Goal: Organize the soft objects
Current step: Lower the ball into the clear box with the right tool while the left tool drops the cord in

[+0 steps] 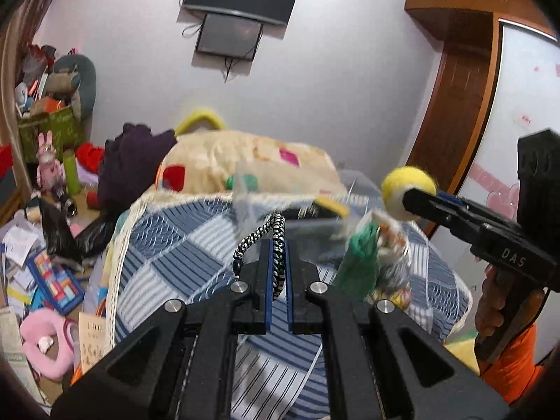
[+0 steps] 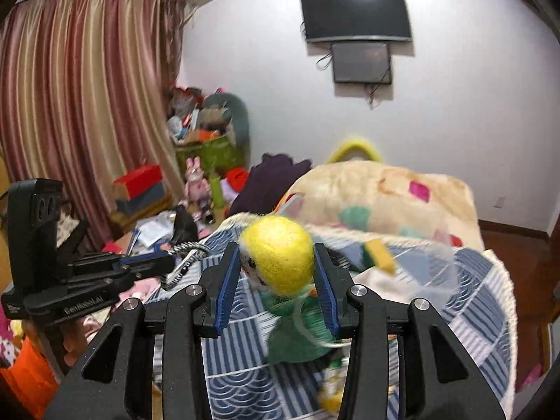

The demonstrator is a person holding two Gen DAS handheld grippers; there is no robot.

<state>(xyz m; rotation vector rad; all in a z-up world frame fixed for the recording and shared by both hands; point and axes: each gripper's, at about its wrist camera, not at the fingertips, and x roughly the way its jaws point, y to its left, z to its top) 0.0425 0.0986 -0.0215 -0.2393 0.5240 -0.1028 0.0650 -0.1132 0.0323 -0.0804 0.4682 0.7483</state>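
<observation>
My right gripper [image 2: 278,259] is shut on a yellow felt ball [image 2: 278,253], the head of a small doll with a green body [image 2: 297,336] that hangs below. It also shows in the left wrist view [image 1: 407,190], held above the bed. My left gripper [image 1: 278,255] is shut on a black-and-white braided cord [image 1: 276,241] that loops out to the left; it also shows in the right wrist view [image 2: 182,255]. A blurred clear plastic bag [image 1: 385,245] with green and patterned soft items hangs beside the left fingers. A yellow-green sponge [image 2: 379,255] lies on the bed.
A blue striped patchwork quilt [image 1: 196,238] covers the bed, with a cream patterned blanket [image 1: 252,161] and purple cloth [image 1: 133,161] behind. The floor at left holds clutter: a pink ring cushion [image 1: 38,346], papers, a rabbit doll [image 1: 49,164]. A wardrobe [image 1: 455,80] stands right.
</observation>
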